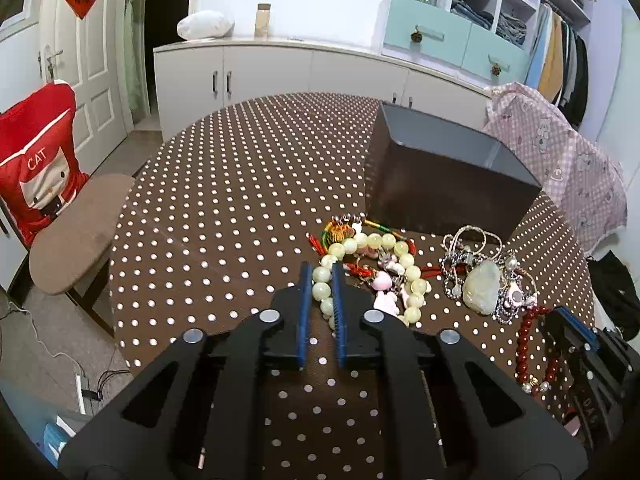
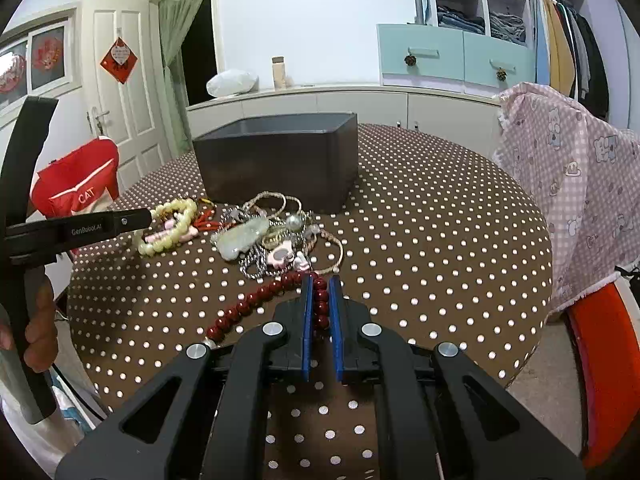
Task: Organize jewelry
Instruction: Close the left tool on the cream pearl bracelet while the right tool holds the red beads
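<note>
While both strands lie on the polka-dot worktop [image 1: 224, 200], each is clamped for pickup: the left gripper [image 1: 319, 280] has its blue pads pressed on the pale green bead bracelet [image 1: 372, 264], and the right gripper [image 2: 321, 292] is closed on the dark red bead bracelet [image 2: 276, 292], whose beads run between its pads and trail to the left. The remaining jewelry forms a loose heap between the two: a jade pendant [image 2: 244, 236] on silver chains, pink charms and red cords, tangled together just in front of the open dark box [image 2: 280, 160], which stands behind the heap near the worktop's middle. The step in hand appears to be the grasp before transfer, with neither strand yet raised. The next move probably calls for lifting each bracelet clear of the heap and carrying it over the box rim before release. The pale bracelet overlaps the pink charms and cords, so a slow lift seems advisable, lest neighbouring pieces be dragged along. A hand [image 2: 38, 320] holding the left gripper's handle shows at the right-wrist view's left edge.
</note>
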`<state>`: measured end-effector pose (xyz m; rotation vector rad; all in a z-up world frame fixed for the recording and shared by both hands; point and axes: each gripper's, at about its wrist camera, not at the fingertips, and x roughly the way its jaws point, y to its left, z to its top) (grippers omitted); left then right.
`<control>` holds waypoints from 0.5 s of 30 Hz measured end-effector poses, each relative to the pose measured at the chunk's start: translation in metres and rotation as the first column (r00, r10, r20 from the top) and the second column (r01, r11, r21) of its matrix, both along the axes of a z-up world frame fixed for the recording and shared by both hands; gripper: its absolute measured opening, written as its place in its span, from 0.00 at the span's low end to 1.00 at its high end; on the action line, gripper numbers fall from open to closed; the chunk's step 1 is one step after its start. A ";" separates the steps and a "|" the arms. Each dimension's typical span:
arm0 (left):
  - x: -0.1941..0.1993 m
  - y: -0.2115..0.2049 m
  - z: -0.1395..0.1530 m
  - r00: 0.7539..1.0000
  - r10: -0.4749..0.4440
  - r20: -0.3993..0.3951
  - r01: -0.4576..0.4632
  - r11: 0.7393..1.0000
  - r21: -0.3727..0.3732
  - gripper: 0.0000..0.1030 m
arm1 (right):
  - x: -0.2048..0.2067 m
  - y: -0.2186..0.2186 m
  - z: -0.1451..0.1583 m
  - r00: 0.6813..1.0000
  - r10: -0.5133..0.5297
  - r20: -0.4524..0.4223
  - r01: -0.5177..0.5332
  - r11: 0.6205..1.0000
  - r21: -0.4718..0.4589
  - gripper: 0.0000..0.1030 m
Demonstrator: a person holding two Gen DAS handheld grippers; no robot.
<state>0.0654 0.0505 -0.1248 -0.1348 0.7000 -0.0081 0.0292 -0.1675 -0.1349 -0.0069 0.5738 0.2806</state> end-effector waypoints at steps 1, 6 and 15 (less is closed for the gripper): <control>0.000 0.000 0.002 1.000 -0.004 0.005 0.004 1.000 -0.004 0.09 | 0.000 0.000 0.003 1.000 -0.001 0.008 0.001 1.000 -0.001 0.06; 0.001 -0.001 0.012 0.999 -0.021 0.041 0.021 1.000 0.009 0.08 | 0.000 -0.001 0.021 0.998 -0.009 0.056 0.010 1.000 -0.003 0.06; 0.005 0.008 -0.005 0.999 -0.028 -0.026 0.028 1.000 0.006 0.20 | 0.002 -0.003 0.026 0.997 -0.014 0.069 0.013 1.000 0.008 0.06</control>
